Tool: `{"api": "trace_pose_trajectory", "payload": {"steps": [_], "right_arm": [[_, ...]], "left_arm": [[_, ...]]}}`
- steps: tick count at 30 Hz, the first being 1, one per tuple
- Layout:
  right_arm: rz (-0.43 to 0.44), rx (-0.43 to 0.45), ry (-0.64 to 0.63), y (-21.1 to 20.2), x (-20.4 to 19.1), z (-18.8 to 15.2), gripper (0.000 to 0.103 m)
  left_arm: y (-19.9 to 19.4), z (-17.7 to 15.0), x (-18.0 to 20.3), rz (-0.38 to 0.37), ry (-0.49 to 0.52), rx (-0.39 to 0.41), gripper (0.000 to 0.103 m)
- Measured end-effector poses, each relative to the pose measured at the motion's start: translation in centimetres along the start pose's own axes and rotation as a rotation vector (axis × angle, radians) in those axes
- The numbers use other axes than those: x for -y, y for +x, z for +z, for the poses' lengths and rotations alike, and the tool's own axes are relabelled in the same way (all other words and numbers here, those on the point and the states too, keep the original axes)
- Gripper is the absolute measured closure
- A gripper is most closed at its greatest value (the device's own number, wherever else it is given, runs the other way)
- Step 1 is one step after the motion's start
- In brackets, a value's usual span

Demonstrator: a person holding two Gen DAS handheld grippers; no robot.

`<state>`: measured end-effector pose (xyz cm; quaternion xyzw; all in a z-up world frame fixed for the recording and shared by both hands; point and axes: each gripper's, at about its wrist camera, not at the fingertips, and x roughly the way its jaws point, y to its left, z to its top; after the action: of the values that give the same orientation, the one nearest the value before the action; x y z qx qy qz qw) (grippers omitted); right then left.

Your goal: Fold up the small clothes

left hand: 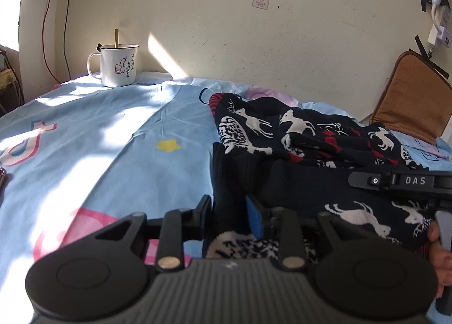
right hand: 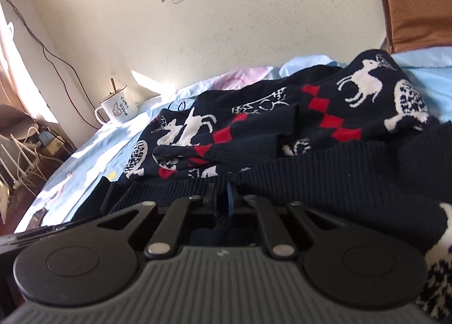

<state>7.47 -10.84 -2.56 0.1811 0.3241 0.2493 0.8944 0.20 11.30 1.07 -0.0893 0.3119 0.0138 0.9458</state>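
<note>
A navy knitted sweater (left hand: 296, 132) with white deer and red diamonds lies bunched on the right half of the light blue bedsheet (left hand: 99, 132). My left gripper (left hand: 230, 212) is shut on the sweater's dark ribbed hem (left hand: 226, 171) at its left corner, and the fabric fills the gap between the pads. In the right wrist view, the same sweater (right hand: 310, 104) is heaped ahead, and my right gripper (right hand: 226, 197) is shut on the ribbed hem (right hand: 339, 180). The right gripper's black body (left hand: 401, 181) shows at the right of the left wrist view, with a hand (left hand: 435, 253) below it.
A white enamel mug (left hand: 118, 65) with a stick in it stands at the sheet's far left corner by the wall. A brown cushion (left hand: 409, 98) leans against the wall at the far right. Cables and white devices (right hand: 28, 143) lie beyond the bed's left edge.
</note>
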Motion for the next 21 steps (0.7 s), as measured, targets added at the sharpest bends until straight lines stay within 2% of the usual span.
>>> {"api": "trace_pose_trajectory", "payload": {"steps": [1, 2, 3, 5, 9, 13, 14, 15, 19, 21], "right_arm": [[0.000, 0.000, 0.005, -0.6, 0.2, 0.0, 0.092], [0.004, 0.017, 0.013, -1.7, 0.4, -0.1, 0.085], [0.009, 0.042, 0.019, -2.6, 0.8, -0.2, 0.075], [0.007, 0.128, 0.038, -5.3, 1.7, -0.3, 0.067], [-0.044, 0.215, 0.113, -8.1, 4.7, 0.1, 0.067], [-0.202, 0.175, 0.219, -7.9, 9.0, -0.4, 0.070], [-0.177, 0.197, 0.261, -8.1, 10.2, -1.1, 0.084], [-0.144, 0.211, 0.335, -8.7, 11.2, -1.3, 0.088], [-0.118, 0.270, 0.472, -9.5, 13.2, -2.0, 0.088], [-0.140, 0.281, 0.512, -9.7, 13.6, -2.2, 0.082]], "left_arm": [[-0.2, 0.0, -0.3, -0.013, -0.014, 0.004, 0.067], [-0.5, 0.1, -0.7, -0.032, -0.035, 0.011, 0.066], [-1.0, 0.3, -1.1, -0.052, -0.058, 0.019, 0.066], [-2.1, 0.9, -1.7, -0.089, -0.103, 0.056, 0.066], [-3.5, 2.9, -0.9, -0.157, -0.112, 0.143, 0.061], [-1.4, 3.7, 2.3, -0.198, -0.012, 0.126, 0.060], [-0.6, 3.6, 2.9, -0.194, 0.010, 0.109, 0.060], [0.4, 3.4, 3.4, -0.178, 0.025, 0.082, 0.060], [3.7, 1.8, 3.4, -0.108, 0.034, -0.027, 0.063], [3.2, 1.8, 2.7, -0.136, 0.010, 0.002, 0.057]]}}
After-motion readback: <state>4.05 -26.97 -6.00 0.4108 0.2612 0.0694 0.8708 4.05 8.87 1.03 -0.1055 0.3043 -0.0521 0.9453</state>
